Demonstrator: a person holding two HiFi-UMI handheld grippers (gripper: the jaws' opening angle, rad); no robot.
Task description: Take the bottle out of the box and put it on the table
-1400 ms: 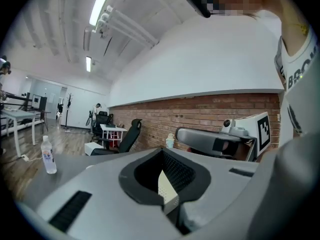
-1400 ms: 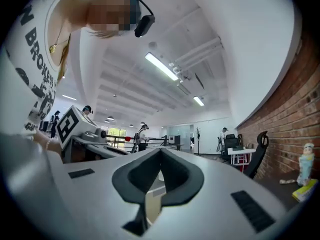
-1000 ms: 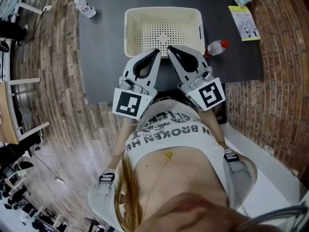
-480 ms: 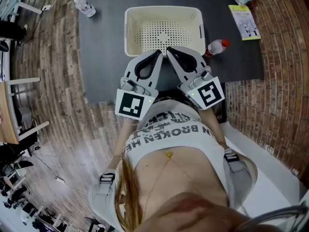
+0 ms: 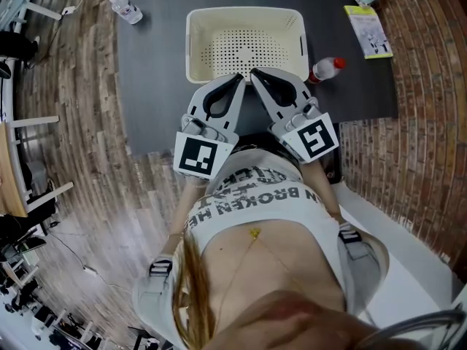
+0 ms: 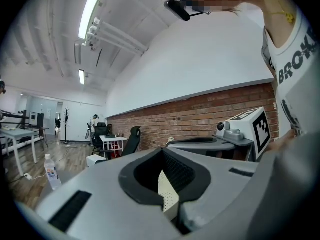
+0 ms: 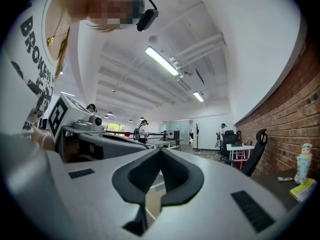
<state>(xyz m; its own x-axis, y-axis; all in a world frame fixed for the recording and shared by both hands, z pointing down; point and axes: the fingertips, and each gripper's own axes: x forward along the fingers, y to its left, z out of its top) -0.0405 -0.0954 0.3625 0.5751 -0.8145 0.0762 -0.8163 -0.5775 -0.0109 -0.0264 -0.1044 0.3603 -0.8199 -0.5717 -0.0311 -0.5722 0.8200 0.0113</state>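
Showing only in the head view, the red-capped bottle point(image 5: 323, 71) is resting on the dark table point(image 5: 153, 86), outside the cream box point(image 5: 195, 46) and just beside its right wall. Its long axis is running diagonally in that view, with the cap pointing to the upper right, away from the person. From so steep an angle I cannot tell whether it is standing or lying.

Both tools are hovering side by side at the near wall of the box. The left gripper point(image 5: 241, 77) is keeping its fingers pressed together on nothing, and the right gripper point(image 5: 254, 73) is doing the same.

Looking through the loop of its closed fingers, the left gripper view is catching the perforated wall of the box, and it is also showing a clear bottle point(image 6: 50, 171) standing upright on the wooden floor. The right gripper view is instead taking in a small figurine point(image 7: 302, 163) and a yellow booklet point(image 7: 304, 189) at its right edge.
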